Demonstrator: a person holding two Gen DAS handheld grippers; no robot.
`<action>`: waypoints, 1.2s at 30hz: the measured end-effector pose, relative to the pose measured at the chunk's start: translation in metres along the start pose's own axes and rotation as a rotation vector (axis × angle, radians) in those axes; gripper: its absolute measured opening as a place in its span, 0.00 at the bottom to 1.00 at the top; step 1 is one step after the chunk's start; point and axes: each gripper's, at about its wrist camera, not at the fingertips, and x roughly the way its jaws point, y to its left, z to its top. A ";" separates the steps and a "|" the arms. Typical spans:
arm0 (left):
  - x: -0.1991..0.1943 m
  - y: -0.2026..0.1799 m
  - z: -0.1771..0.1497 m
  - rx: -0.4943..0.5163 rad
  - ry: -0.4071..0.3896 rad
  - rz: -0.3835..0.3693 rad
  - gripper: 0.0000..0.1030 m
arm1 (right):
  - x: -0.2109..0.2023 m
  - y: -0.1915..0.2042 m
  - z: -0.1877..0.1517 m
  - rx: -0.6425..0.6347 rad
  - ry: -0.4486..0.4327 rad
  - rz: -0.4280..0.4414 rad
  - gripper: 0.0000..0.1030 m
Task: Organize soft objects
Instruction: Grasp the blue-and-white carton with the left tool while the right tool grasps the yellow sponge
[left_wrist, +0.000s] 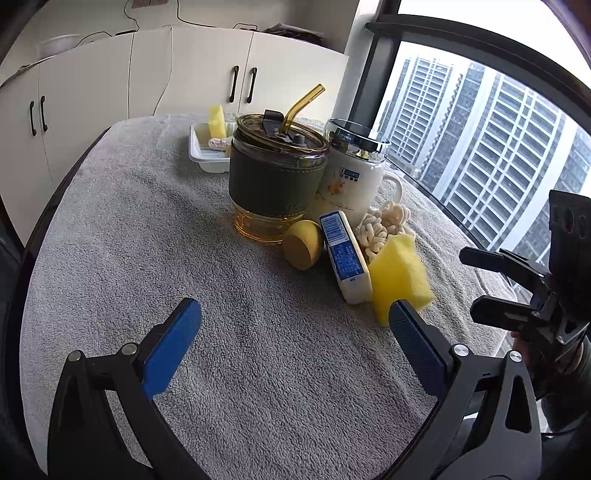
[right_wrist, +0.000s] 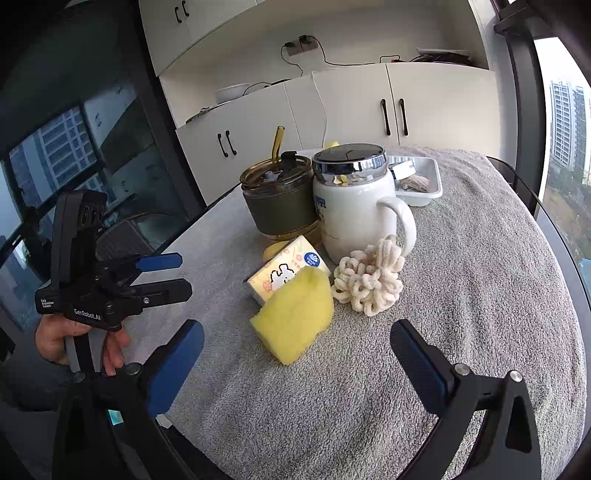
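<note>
A yellow sponge (left_wrist: 400, 277) (right_wrist: 295, 317) leans on a tissue pack (left_wrist: 345, 254) (right_wrist: 284, 269) on the grey towel. Beside them lies a cream looped scrubber (left_wrist: 384, 225) (right_wrist: 369, 280), just in front of the white mug. My left gripper (left_wrist: 291, 325) (right_wrist: 181, 275) is open and empty, and its right finger tip overlaps the sponge's near corner in its own view. My right gripper (right_wrist: 295, 332) (left_wrist: 476, 282) is also open and empty, hovering just short of the sponge. A white tray (left_wrist: 207, 160) (right_wrist: 436, 192) at the far side holds another yellow sponge (left_wrist: 217, 120) and a cream bundle (left_wrist: 219, 143).
A dark-sleeved amber tumbler (left_wrist: 277, 173) (right_wrist: 280, 199) with a straw and a lidded white mug (left_wrist: 351, 177) (right_wrist: 354, 210) stand mid-table, blocking the way to the tray. A yellow round piece (left_wrist: 303, 243) lies by the tumbler. A hand (right_wrist: 55, 339) holds the left gripper.
</note>
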 end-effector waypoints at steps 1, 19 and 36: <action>-0.002 0.000 -0.001 -0.011 -0.011 0.005 1.00 | 0.004 0.004 -0.002 0.001 -0.004 -0.020 1.00; 0.016 -0.012 0.003 -0.025 -0.023 0.026 1.00 | 0.062 0.000 -0.006 0.066 0.091 -0.164 0.70; 0.081 -0.055 0.023 0.044 0.105 0.049 0.80 | 0.050 -0.004 -0.015 0.004 0.105 -0.146 0.31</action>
